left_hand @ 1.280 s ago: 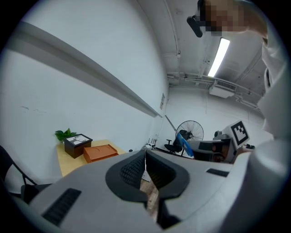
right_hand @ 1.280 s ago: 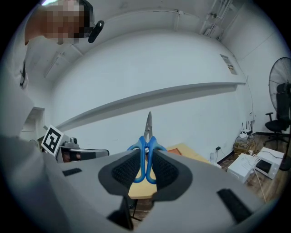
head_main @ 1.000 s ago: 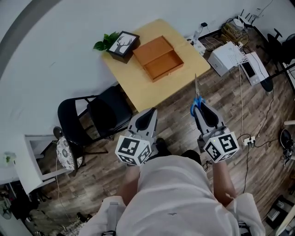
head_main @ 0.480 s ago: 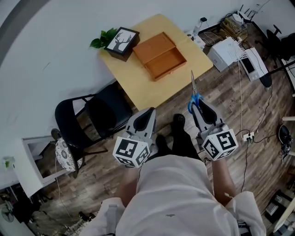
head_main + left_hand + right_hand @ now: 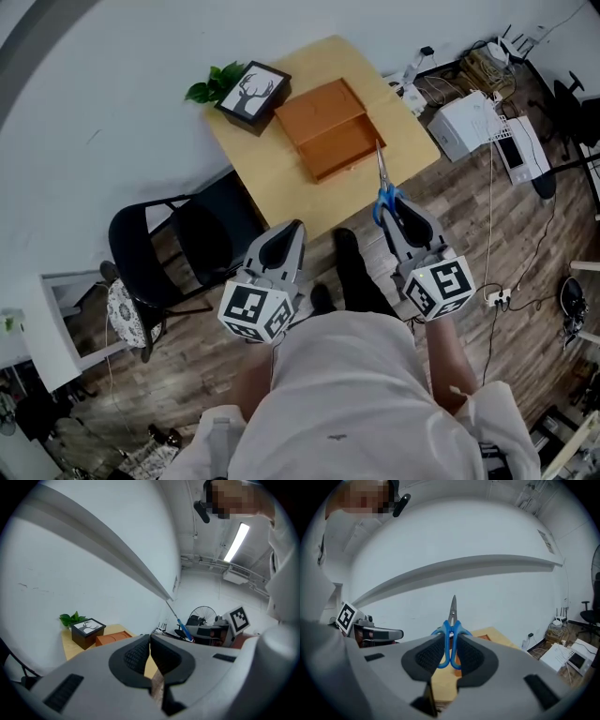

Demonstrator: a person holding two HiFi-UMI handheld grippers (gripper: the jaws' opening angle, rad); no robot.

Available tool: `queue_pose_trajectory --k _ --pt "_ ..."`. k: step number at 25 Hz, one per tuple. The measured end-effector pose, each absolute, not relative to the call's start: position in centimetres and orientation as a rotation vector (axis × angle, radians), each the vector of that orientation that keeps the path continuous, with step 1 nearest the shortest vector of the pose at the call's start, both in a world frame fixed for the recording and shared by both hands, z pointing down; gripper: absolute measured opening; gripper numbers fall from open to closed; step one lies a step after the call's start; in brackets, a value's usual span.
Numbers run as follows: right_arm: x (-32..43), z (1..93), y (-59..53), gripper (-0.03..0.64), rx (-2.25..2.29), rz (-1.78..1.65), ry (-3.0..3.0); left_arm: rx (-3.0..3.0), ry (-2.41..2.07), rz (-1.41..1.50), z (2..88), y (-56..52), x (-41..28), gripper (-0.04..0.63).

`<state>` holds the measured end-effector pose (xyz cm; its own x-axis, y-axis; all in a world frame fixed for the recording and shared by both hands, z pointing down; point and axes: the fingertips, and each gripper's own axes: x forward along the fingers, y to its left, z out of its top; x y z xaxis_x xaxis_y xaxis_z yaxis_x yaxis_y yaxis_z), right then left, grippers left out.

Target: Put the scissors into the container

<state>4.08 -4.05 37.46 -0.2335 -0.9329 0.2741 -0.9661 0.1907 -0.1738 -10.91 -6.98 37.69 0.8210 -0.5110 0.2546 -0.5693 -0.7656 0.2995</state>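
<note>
Right hand-held gripper (image 5: 450, 651) clamping blue-handled steel scissors (image 5: 452, 620) by handle loops, blades pointing forward toward open orange-brown wooden container (image 5: 328, 127). In head view, blade tip appearing at container's near corner. Handle grip likely keeping blades shut and aimed for drop-in. Scissors hanging in air, not yet inside container. Left hand-held gripper (image 5: 150, 648) idling, jaws pressed together on nothing, well short of container. Container sitting on pale wooden worktop (image 5: 281, 178), black-framed deer picture (image 5: 251, 91) just beside container.
</note>
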Motion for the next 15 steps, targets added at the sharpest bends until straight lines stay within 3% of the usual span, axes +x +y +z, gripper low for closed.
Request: queue_pose_trajectory --k 15 --pt "9.1 39.8 -16.3 0.083 1.59 0.441 -2.432 2.58 -0.993 0.288 37.1 -16.1 -5.9 0.008"
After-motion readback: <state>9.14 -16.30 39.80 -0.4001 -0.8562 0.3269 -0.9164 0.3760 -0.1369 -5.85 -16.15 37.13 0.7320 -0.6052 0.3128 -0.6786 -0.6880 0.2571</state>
